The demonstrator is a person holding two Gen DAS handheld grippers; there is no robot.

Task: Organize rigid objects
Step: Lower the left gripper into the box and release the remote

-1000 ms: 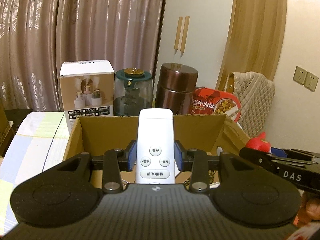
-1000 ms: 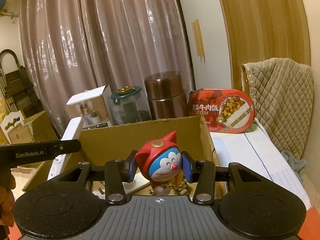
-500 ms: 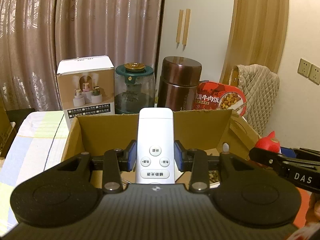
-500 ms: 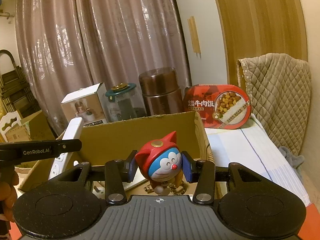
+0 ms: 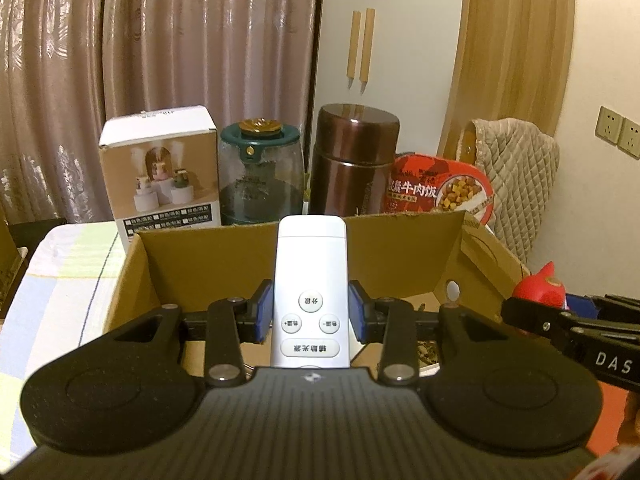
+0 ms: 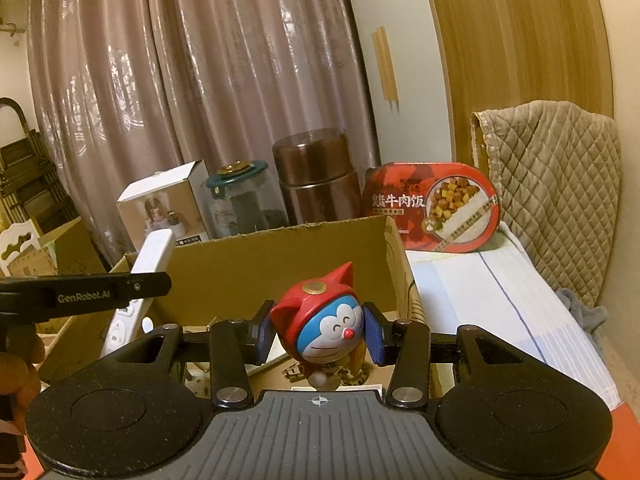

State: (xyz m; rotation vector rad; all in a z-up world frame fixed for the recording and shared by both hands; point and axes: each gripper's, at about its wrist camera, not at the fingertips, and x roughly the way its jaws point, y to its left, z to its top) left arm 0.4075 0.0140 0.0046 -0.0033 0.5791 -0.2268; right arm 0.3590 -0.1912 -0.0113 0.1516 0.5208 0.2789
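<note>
White remote (image 5: 310,292) upright over open cardboard box (image 5: 400,256), clamped in left gripper (image 5: 311,316). Toy figure (image 6: 320,320) clamped in right gripper (image 6: 320,338) above same box. Carton, jar, flask, food tray behind box.

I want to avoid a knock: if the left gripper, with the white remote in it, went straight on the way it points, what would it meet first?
Probably the far wall of the cardboard box: the left gripper points slightly down into it, and the white remote would touch first. Depth is uncertain.
</note>
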